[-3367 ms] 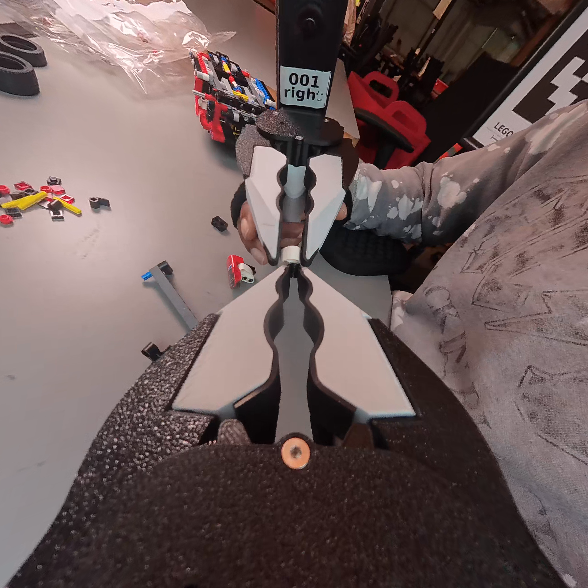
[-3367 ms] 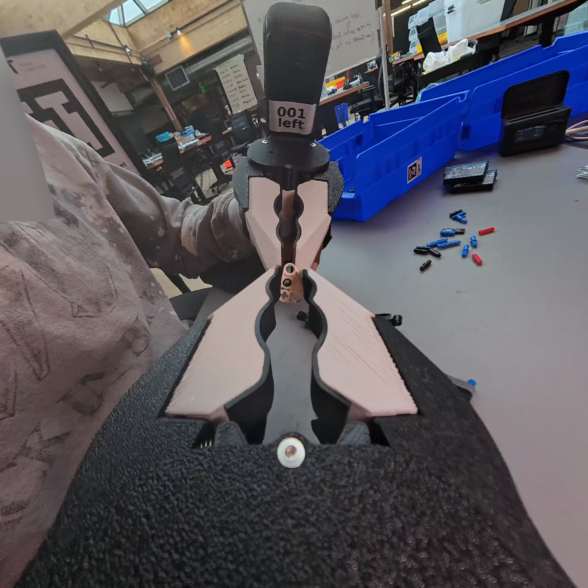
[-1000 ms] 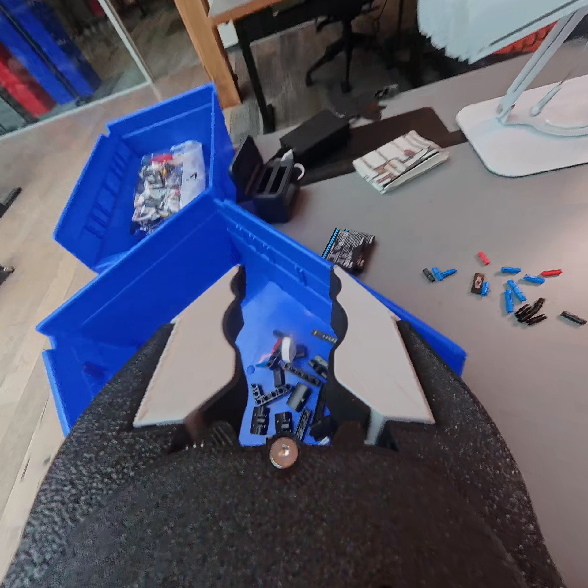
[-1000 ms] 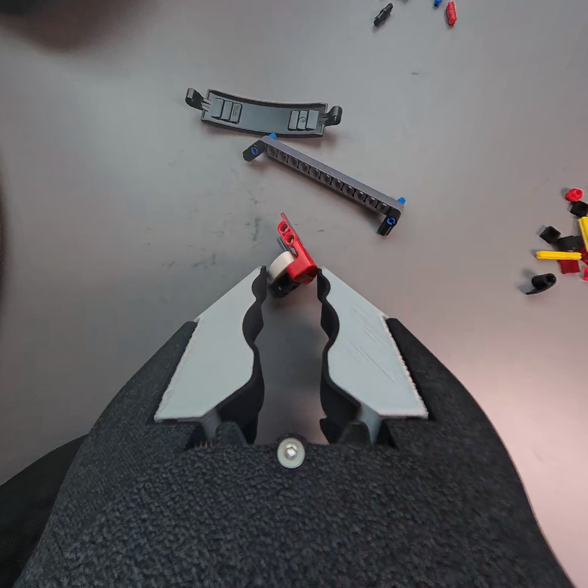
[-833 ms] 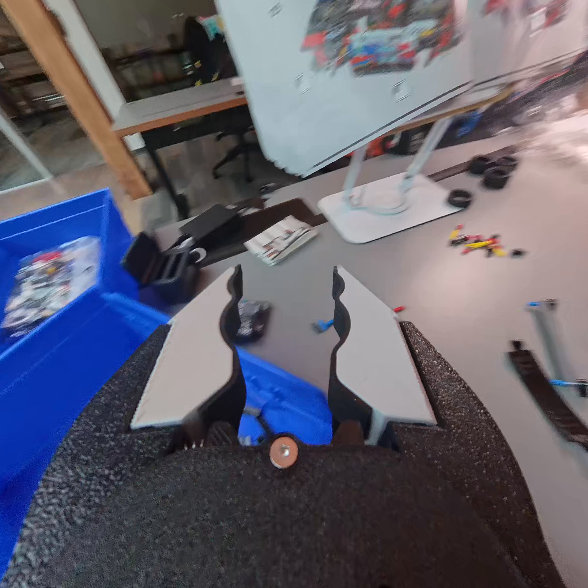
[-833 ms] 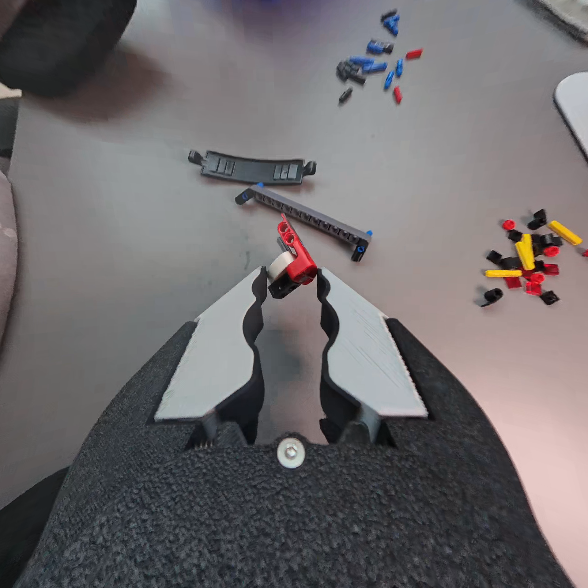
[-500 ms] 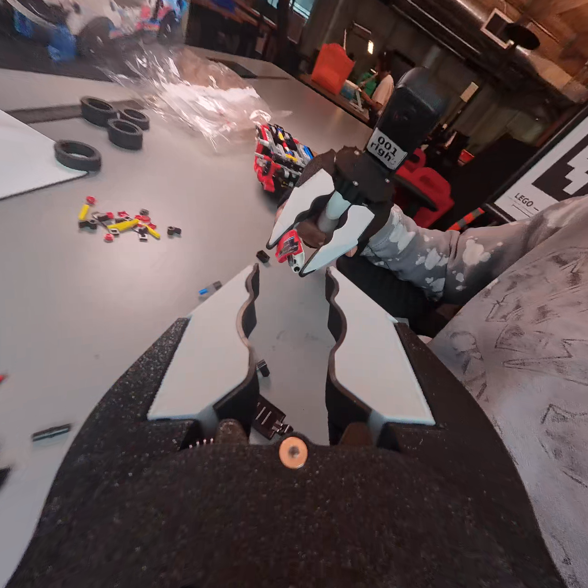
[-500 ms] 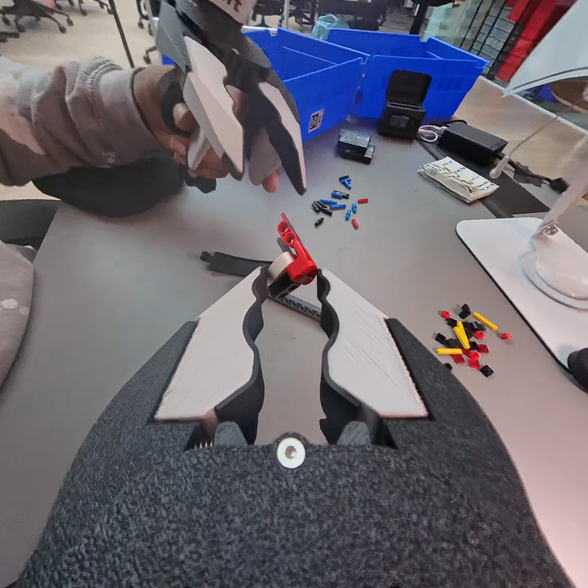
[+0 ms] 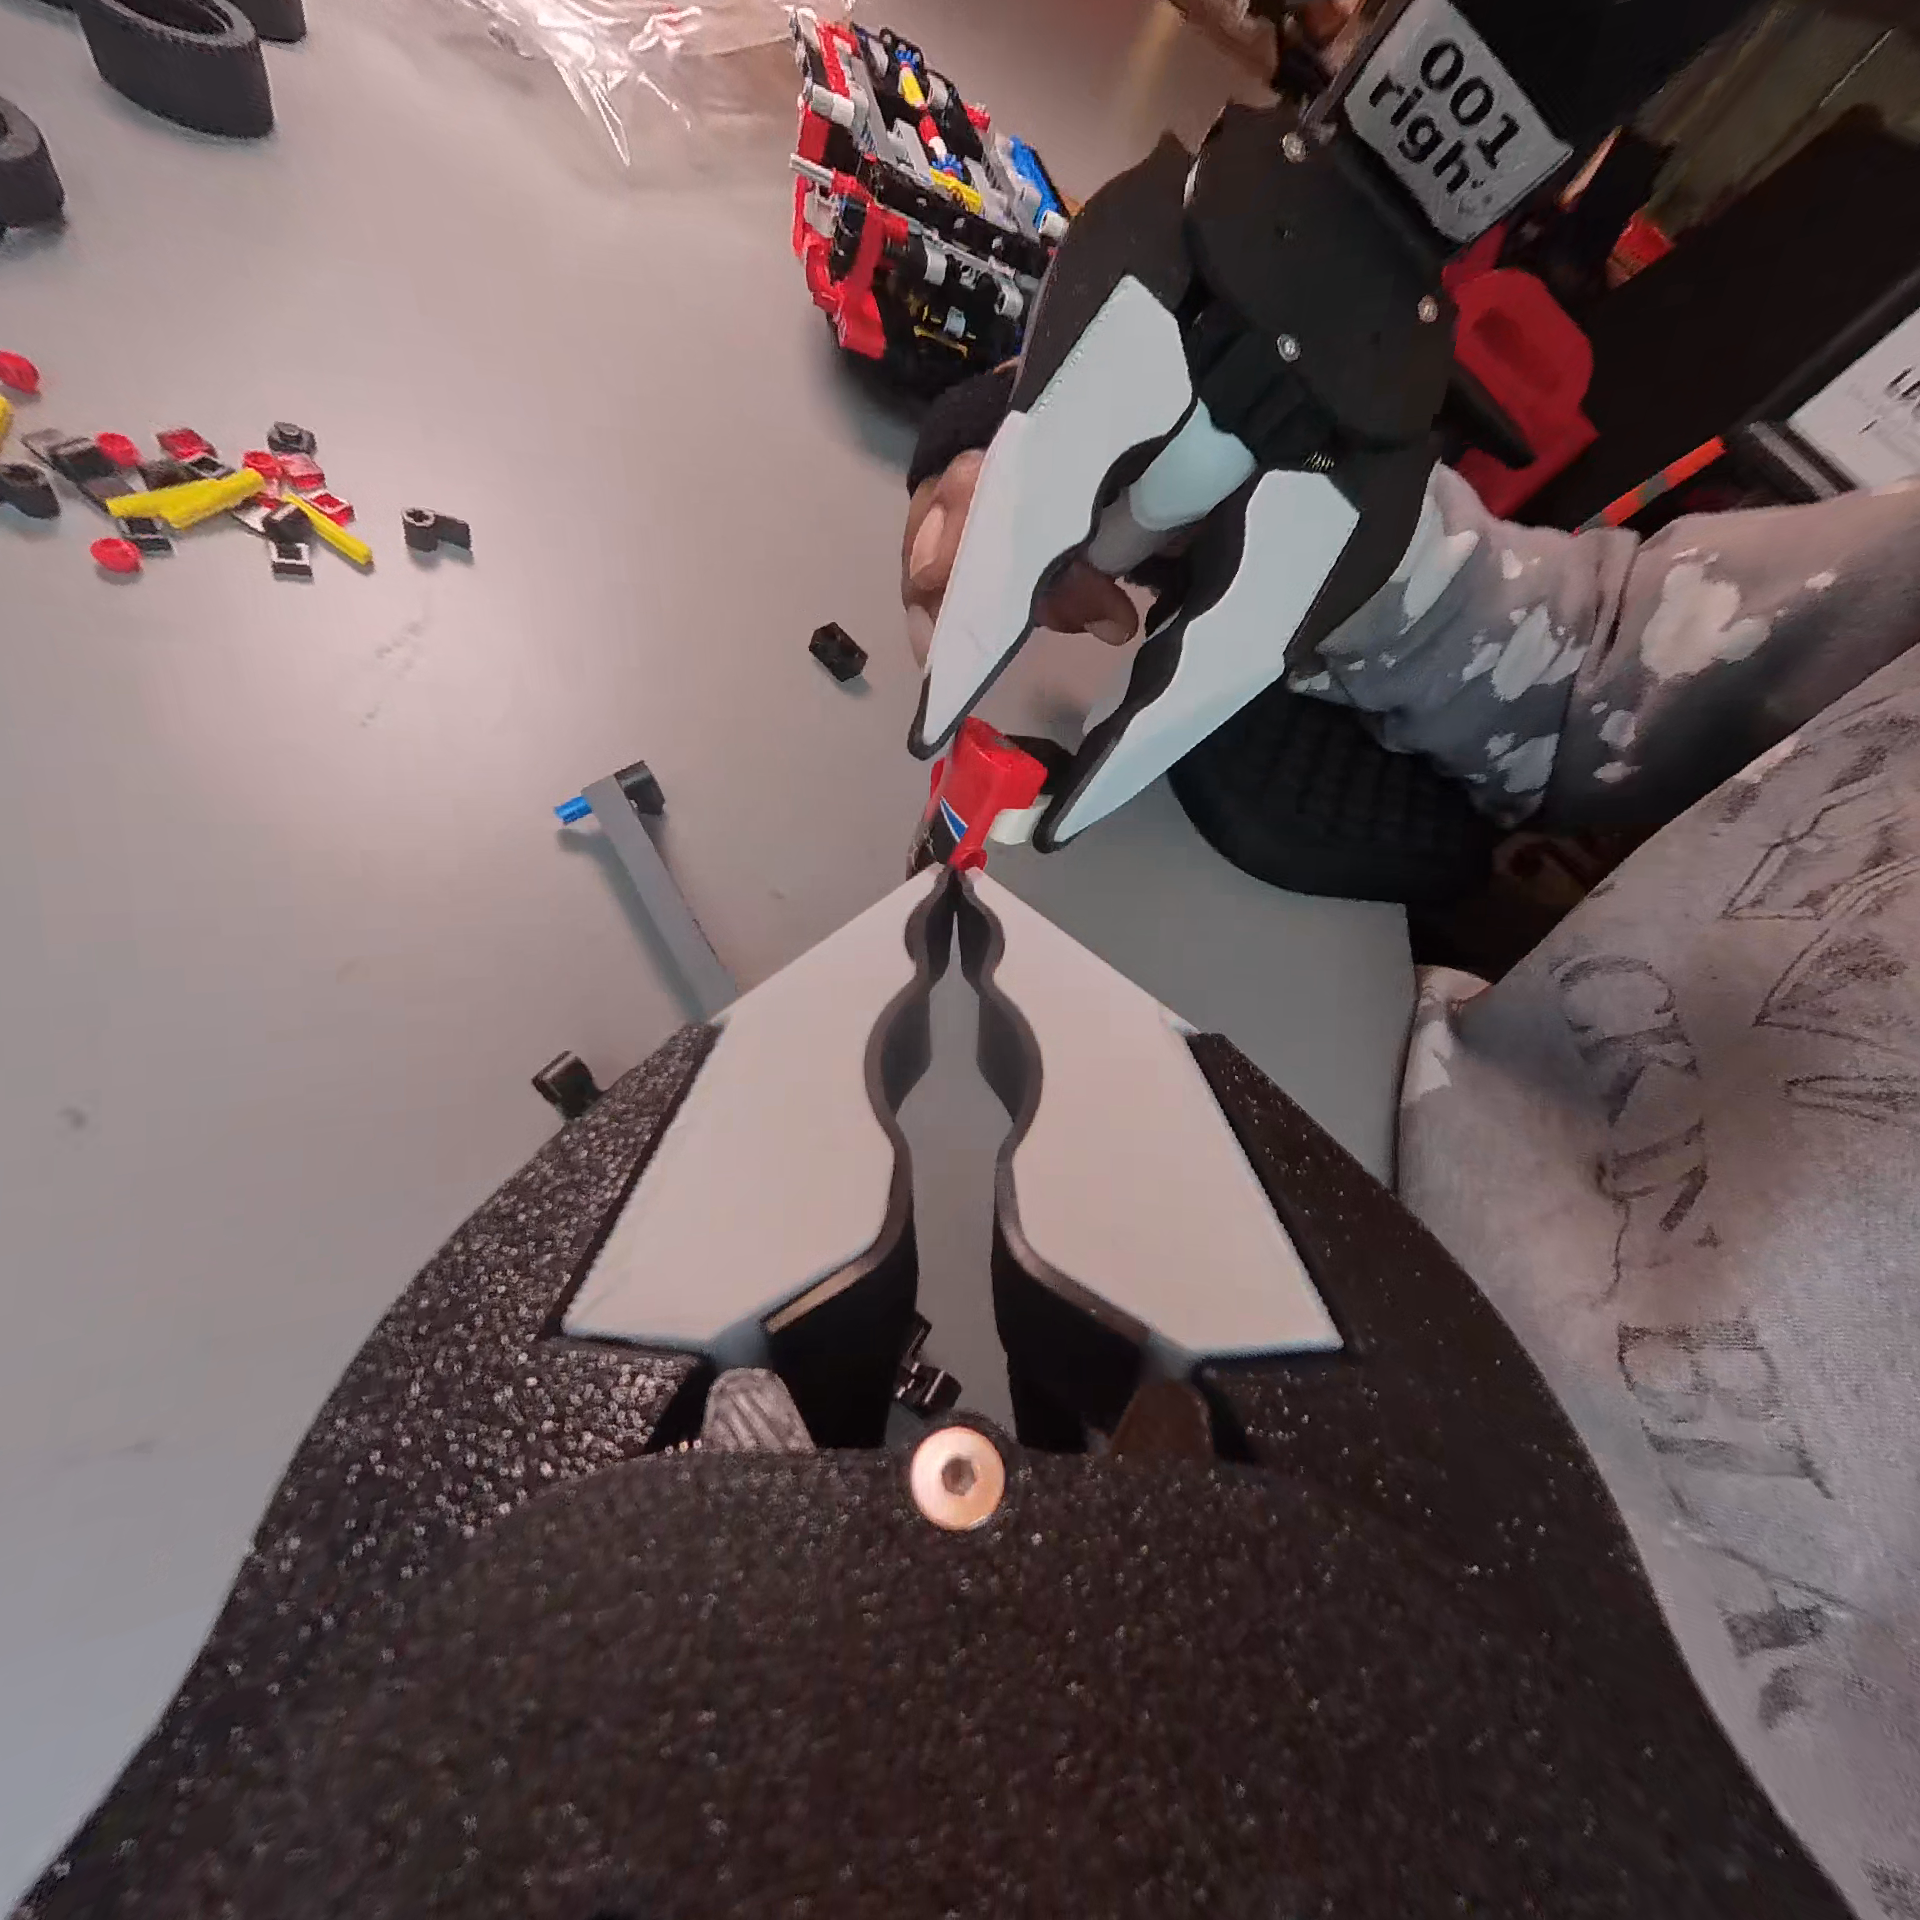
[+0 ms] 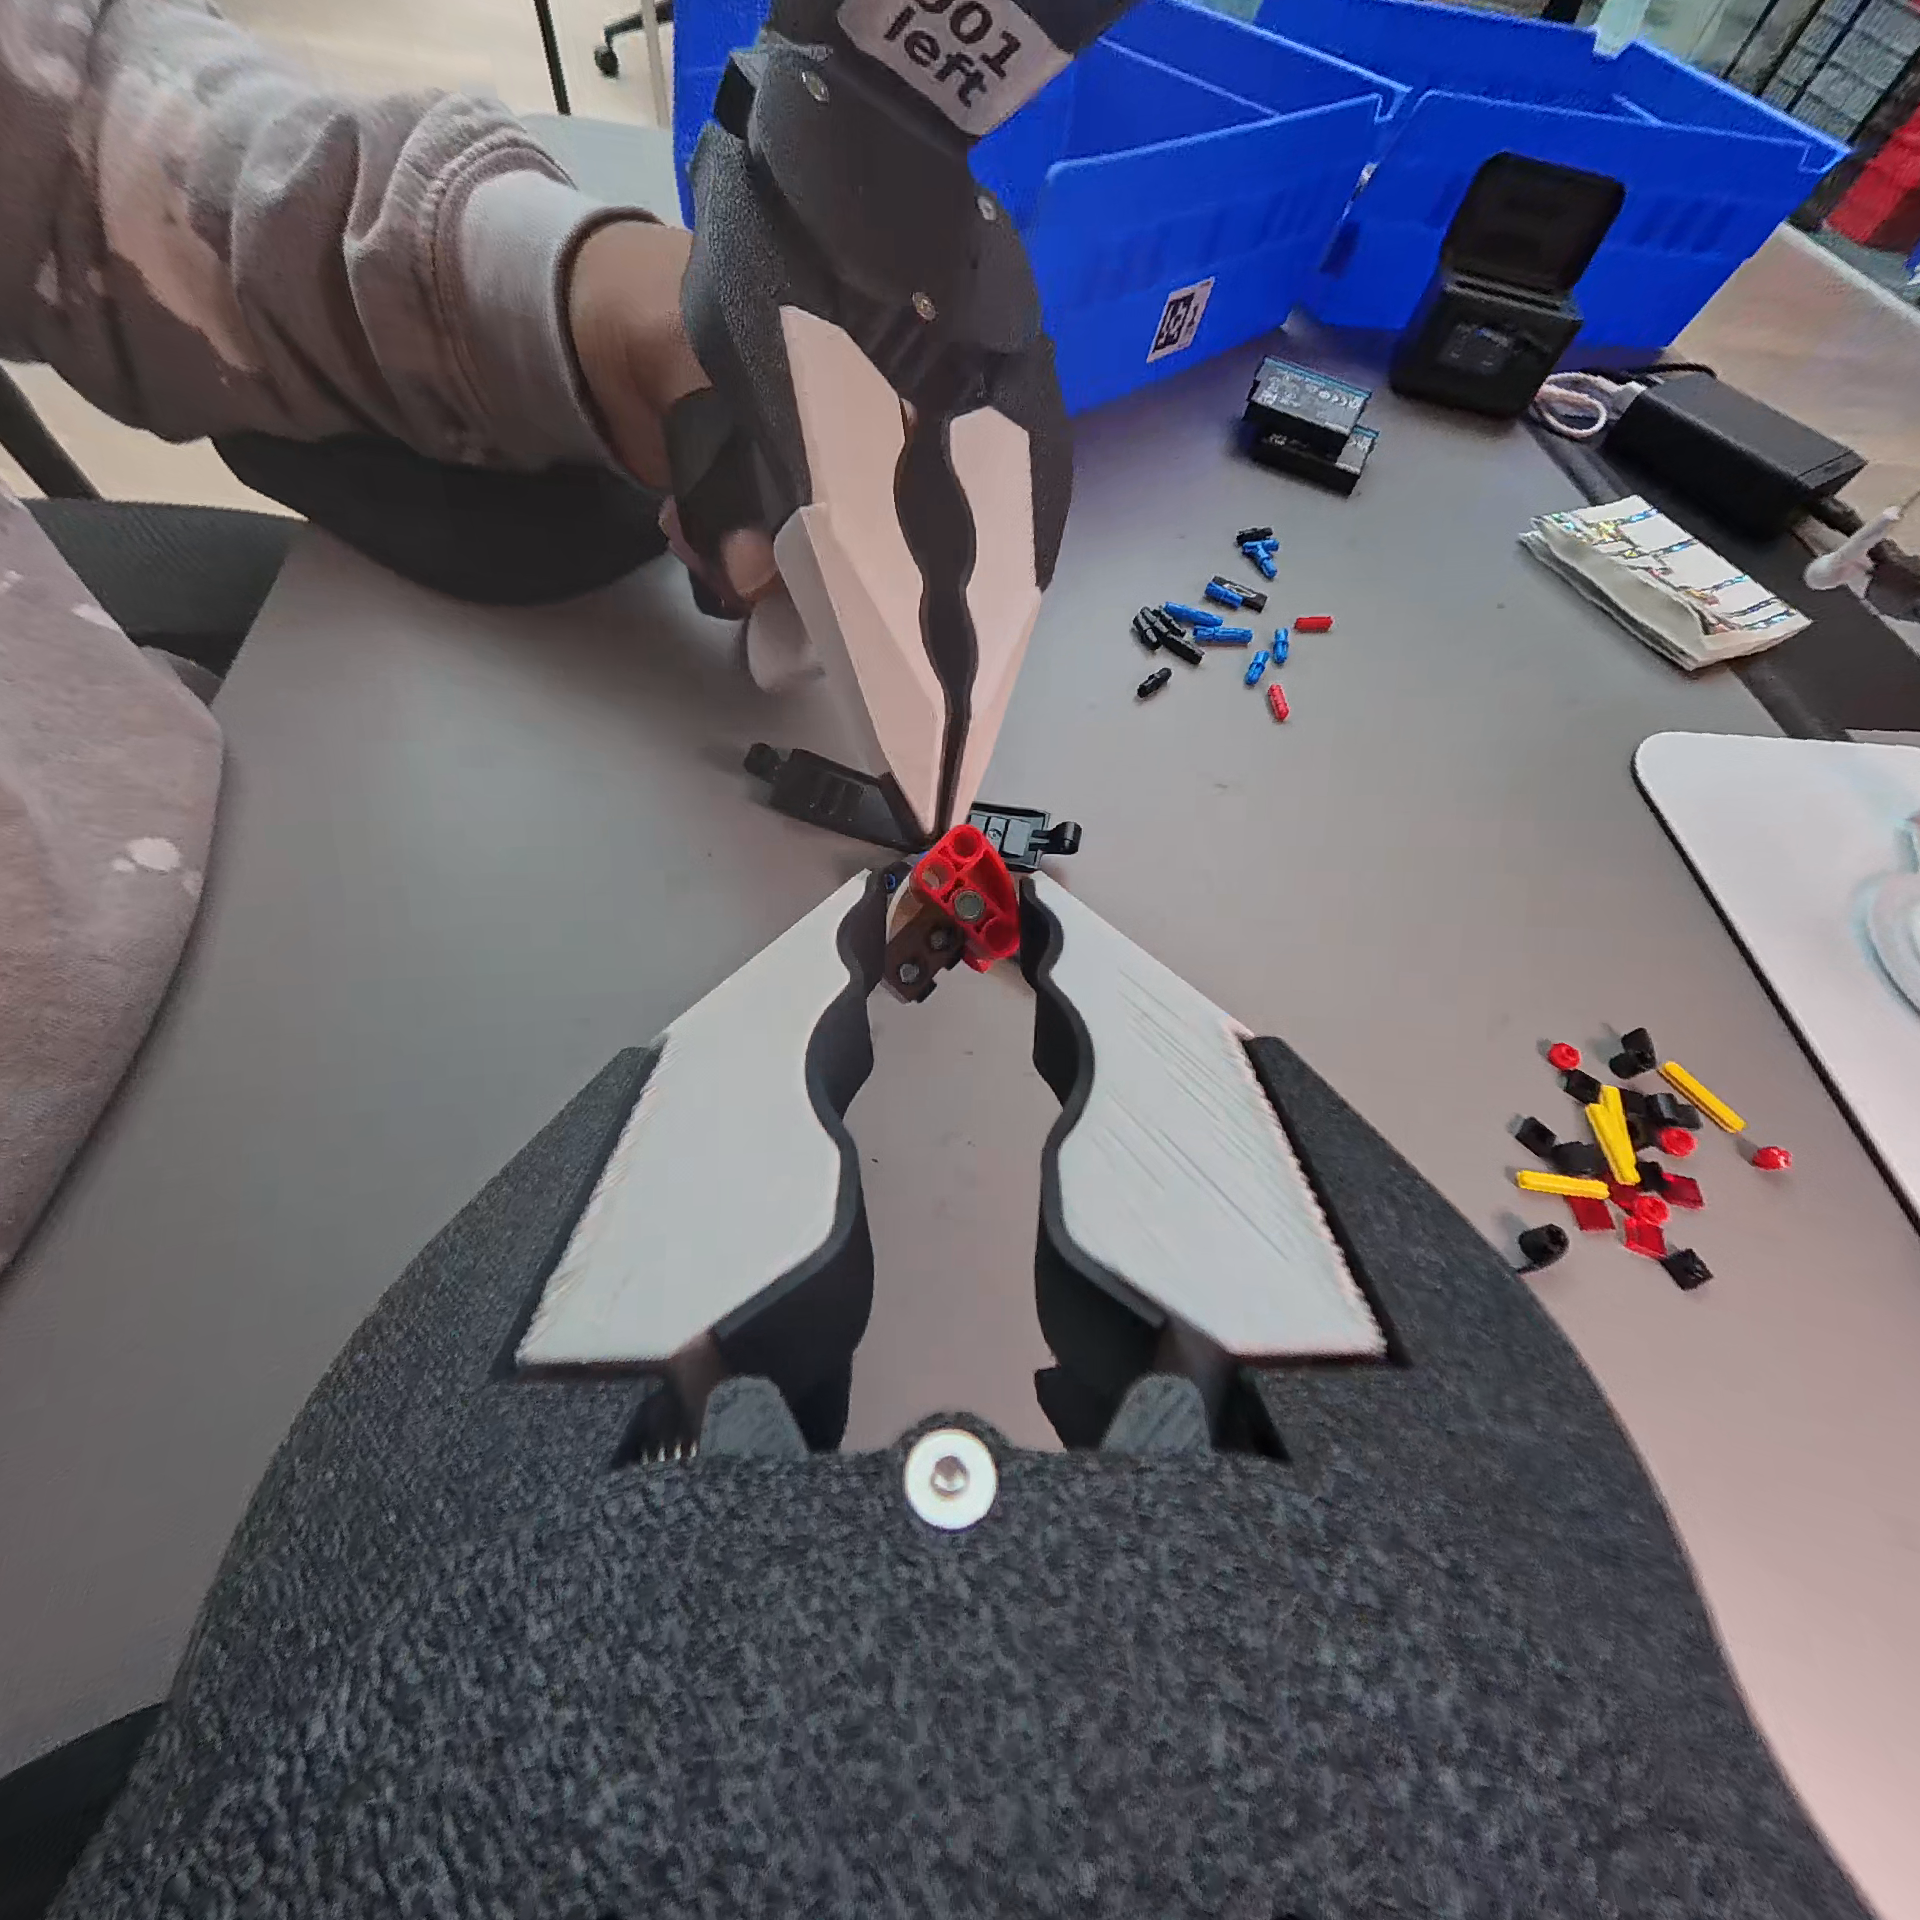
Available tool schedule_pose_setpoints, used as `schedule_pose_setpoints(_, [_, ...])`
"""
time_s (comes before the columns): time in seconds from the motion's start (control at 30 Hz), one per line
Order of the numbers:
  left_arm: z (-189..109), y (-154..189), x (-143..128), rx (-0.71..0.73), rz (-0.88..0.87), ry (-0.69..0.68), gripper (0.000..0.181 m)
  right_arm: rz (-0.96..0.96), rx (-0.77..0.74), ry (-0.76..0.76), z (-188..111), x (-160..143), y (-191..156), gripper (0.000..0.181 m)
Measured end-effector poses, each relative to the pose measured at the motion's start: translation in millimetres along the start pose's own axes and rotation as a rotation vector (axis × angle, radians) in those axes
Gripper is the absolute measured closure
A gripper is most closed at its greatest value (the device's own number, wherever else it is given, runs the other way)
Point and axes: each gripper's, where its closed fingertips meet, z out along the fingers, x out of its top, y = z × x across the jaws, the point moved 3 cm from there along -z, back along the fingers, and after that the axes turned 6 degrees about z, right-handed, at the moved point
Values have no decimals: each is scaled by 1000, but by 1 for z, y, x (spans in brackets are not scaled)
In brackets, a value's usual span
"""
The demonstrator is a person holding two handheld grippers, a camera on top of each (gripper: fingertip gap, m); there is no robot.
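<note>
Right gripper (image 10: 945,914) gripping red piece (image 10: 966,899) above table (image 10: 468,831). Left gripper (image 9: 954,883) clenched, tips touching piece, possibly pinching its end.

Two tools (image 10: 951,883) (image 9: 954,883); one red brick cluster (image 10: 961,909); two blue bins (image 10: 1195,208); three black tyres (image 9: 177,62); one grey beam (image 9: 649,883); one brick model (image 9: 914,229).

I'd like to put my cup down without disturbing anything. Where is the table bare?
Bare grey table lies left of the right tongs, toward the sleeve. Another gap sits between the blue and black pins and the yellow and red bits. Around the red piece it's crowded.
</note>
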Motion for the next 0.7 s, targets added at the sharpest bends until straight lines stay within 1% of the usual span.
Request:
schedule_pose_setpoints(0.07, [0, 0, 4, -39, -61, 39, 181, -26, -24, -29, 1, -4, 2, 156])
schedule_pose_setpoints(0.1, [-1, -2, 6, -33, -69, 48, 178, -24, -8, -43, 2, -8, 0, 156])
schedule_pose_setpoints(0.17, [-2, -1, 5, -41, -34, 27, 163, 7, 36, -43, 5, -10, -5, 157])
schedule_pose_setpoints(0.23, [0, 6, -4, -67, 1, -38, 151, 53, 96, -13, 4, -6, -10, 157])
schedule_pose_setpoints(0.27, [3, 9, -8, -87, 5, -65, 151, 86, 138, 4, 3, -4, -13, 157])
schedule_pose_setpoints(0.33, [6, 20, -12, -146, 4, -94, 165, 128, 215, 36, 0, 0, -19, 157])
schedule_pose_setpoints(0.37, [7, 21, -13, -145, 13, -98, 170, 140, 230, 56, -1, 1, -20, 158])
schedule_pose_setpoints(0.4, [8, 22, -12, -149, 7, -98, 170, 147, 233, 67, -2, 2, -20, 159])
schedule_pose_setpoints(0.5, [8, 19, -8, -167, -104, -57, 171, 124, 169, 114, -5, 7, -12, 162])
schedule_pose_setpoints(0.53, [6, 18, -6, -186, -156, -32, 171, 96, 130, 135, -6, 10, -9, 160])
schedule_pose_setpoints(0.57, [4, 16, -3, -201, -209, -4, 172, 55, 89, 150, -7, 13, -7, 154])
schedule_pose_setpoints(0.63, [-1, 12, 1, -246, -311, 49, 173, -32, 71, 152, -9, 17, -13, 141])
schedule_pose_setpoints(0.7, [-4, 8, 4, -289, -405, 96, 174, -98, 36, 157, -9, 21, -16, 134])
